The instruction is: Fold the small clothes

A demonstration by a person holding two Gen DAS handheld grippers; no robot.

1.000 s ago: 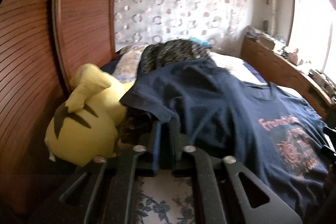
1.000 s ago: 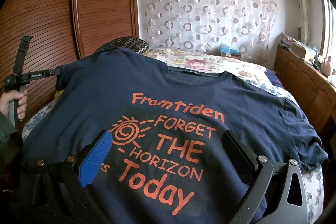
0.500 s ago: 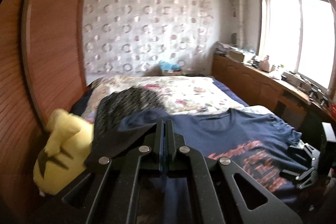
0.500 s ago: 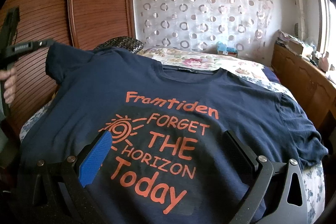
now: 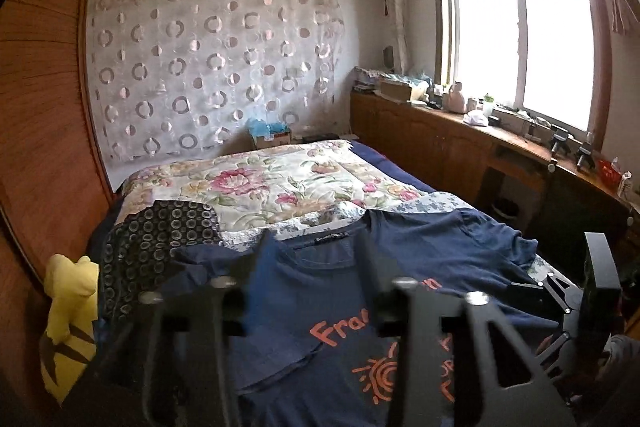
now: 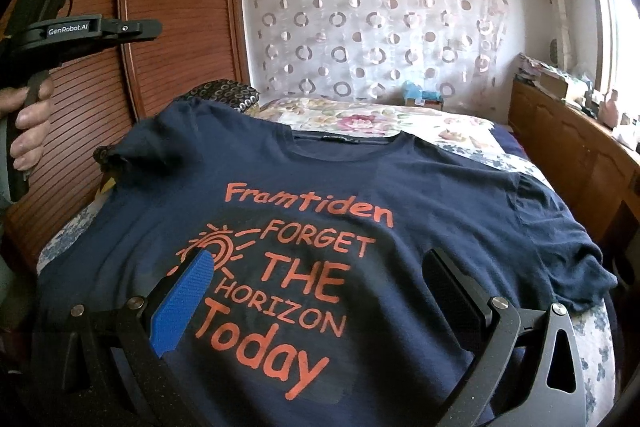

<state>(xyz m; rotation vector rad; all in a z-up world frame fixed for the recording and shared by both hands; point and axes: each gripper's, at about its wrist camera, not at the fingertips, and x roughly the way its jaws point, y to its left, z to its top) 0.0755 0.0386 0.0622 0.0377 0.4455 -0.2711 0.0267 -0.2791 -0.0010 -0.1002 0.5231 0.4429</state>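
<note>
So far, hardly any folding is done. The dark blue cotton T-shirt with orange letters lies face up on the bed with the flowery quilt, just ahead of both tools. Its left sleeve is bunched inward a little, which may be the start of a fold. The other sleeve and the bottom are not yet folded, so most of the job is left, I think.

The left hand-held gripper is up in the air above the shirt, blurry, with its fingers apart and nothing between them. The right hand-held gripper sits low over the print, spread wide and holding nothing.

Beyond the left tool sits a yellow plush toy. Brown wooden closet doors stand on that side. A bright window and a long wooden cabinet are on the right side.
</note>
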